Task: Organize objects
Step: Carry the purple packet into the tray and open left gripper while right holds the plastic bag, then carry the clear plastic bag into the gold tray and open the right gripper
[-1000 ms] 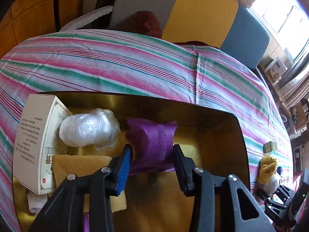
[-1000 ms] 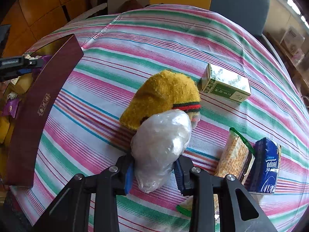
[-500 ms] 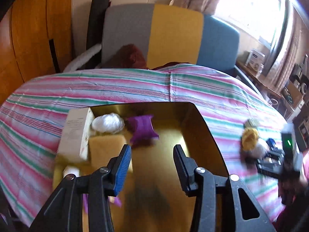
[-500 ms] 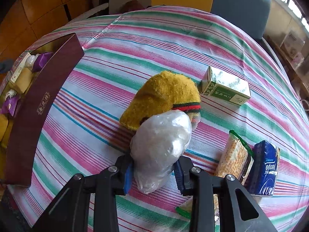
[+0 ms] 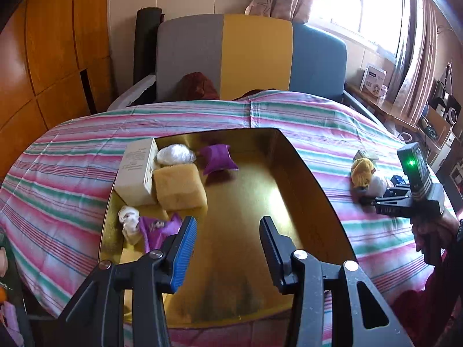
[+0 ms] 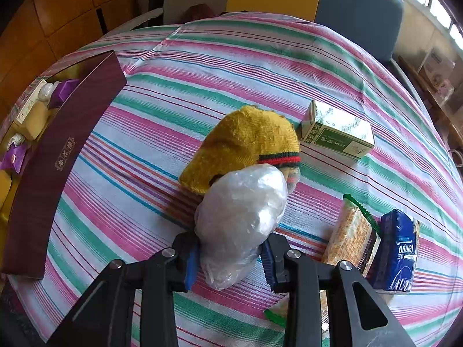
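My left gripper (image 5: 228, 245) is open and empty, held above the near part of the gold-lined box (image 5: 298, 179). In the box lie a purple pouch (image 5: 217, 159), a white plastic bundle (image 5: 175, 153), a yellow sponge (image 5: 179, 186), a cream carton (image 5: 136, 170) and a purple packet (image 5: 157, 228). My right gripper (image 6: 230, 253) is shut on a clear plastic-wrapped bundle (image 6: 243, 217) that rests against a yellow knit hat (image 6: 243, 141) on the striped tablecloth. The right gripper also shows in the left wrist view (image 5: 367, 199).
A green and white carton (image 6: 335, 133), a snack packet (image 6: 351, 234) and a blue tissue pack (image 6: 398, 251) lie right of the hat. The box's maroon outer wall (image 6: 58, 159) stands at the left. A striped sofa (image 5: 251, 55) is behind the table.
My left gripper let go of the purple pouch in the box and drew back and up, jaws open. My right gripper stays shut on the plastic bundle, hardly moved.
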